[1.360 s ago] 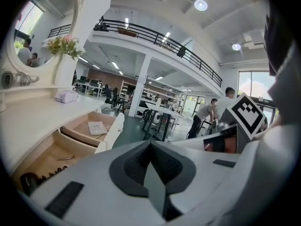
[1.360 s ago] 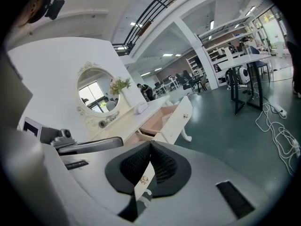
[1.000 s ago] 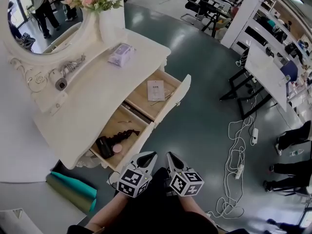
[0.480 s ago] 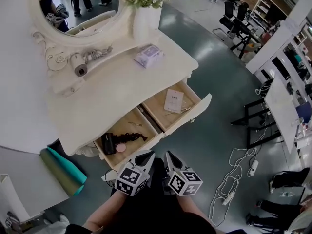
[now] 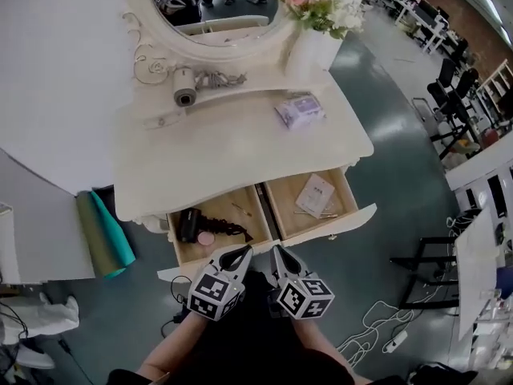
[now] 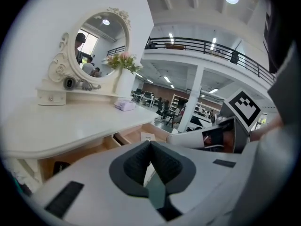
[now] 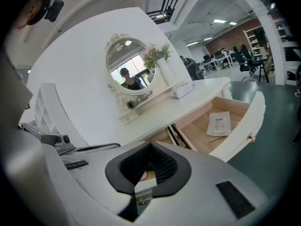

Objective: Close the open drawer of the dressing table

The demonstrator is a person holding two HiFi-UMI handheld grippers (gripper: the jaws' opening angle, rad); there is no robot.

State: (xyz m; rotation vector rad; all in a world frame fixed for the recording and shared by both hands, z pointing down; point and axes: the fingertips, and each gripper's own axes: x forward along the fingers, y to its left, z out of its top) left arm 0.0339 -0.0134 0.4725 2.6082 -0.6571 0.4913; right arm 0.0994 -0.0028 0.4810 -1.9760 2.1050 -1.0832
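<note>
Cream drawer (image 5: 346, 220) stands open from the dressing table (image 5: 224, 151), its front crosswise just beyond my tips. Left gripper (image 5: 240, 252) and right gripper (image 5: 277, 252) are pinched together, empty, equally near its middle

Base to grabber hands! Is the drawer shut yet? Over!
Left hand-held gripper shut, empty; right hand-held gripper shut, empty. Left drawer and right drawer open, untouched. Nothing sticks out over their fronts.
</note>
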